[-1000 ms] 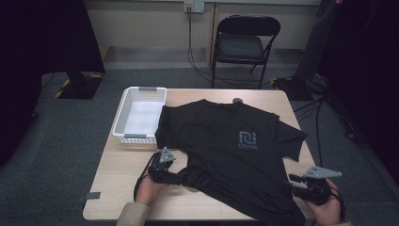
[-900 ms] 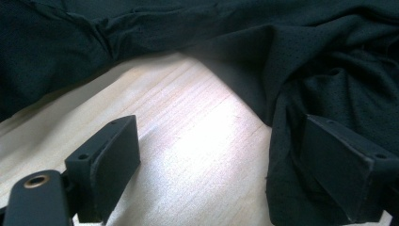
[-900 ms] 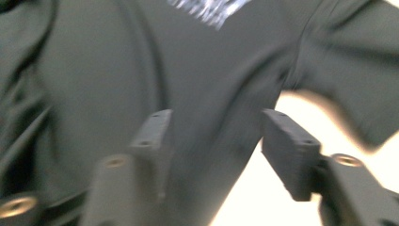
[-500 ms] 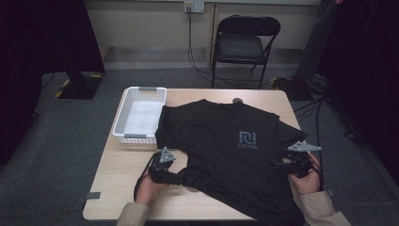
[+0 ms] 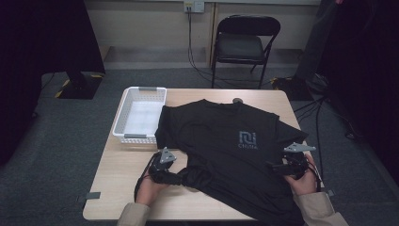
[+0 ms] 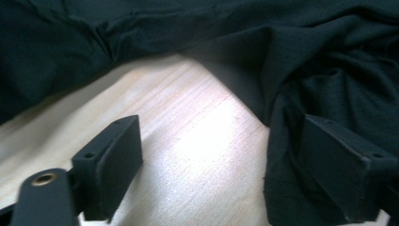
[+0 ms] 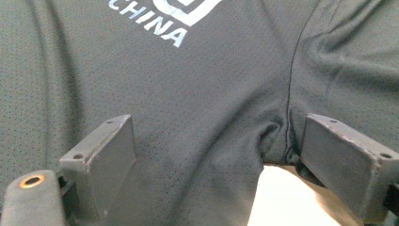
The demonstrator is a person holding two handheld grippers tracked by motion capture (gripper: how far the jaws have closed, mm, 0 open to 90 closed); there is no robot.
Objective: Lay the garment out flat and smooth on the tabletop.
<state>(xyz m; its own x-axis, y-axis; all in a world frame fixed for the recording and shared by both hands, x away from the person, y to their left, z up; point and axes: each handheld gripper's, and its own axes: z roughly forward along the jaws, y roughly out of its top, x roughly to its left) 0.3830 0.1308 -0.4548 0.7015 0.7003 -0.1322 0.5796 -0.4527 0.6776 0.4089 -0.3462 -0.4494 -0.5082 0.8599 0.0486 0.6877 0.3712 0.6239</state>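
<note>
A black T-shirt (image 5: 226, 136) with a pale logo and the word CHINA lies spread face up on the wooden table (image 5: 117, 188). Its near left part is bunched. My left gripper (image 5: 181, 178) rests on the table at that bunch, open, with bare wood between its jaws (image 6: 221, 141) and cloth (image 6: 329, 61) against the right one. My right gripper (image 5: 272, 165) lies over the shirt's right side below the logo. Its jaws have just been opening and now stand wide (image 7: 216, 141), with the cloth and underarm seam (image 7: 288, 117) lying loose between them.
A white plastic basket (image 5: 123, 123) stands at the table's left, touching the shirt's sleeve. A small dark round object (image 5: 238, 100) sits at the far edge. A folding chair (image 5: 244, 44) and cables are on the floor behind. Bare wood shows at the near left.
The right hand has moved from the table's near right corner up and inward onto the shirt beside the logo. The left hand and the shirt stay as they were.
</note>
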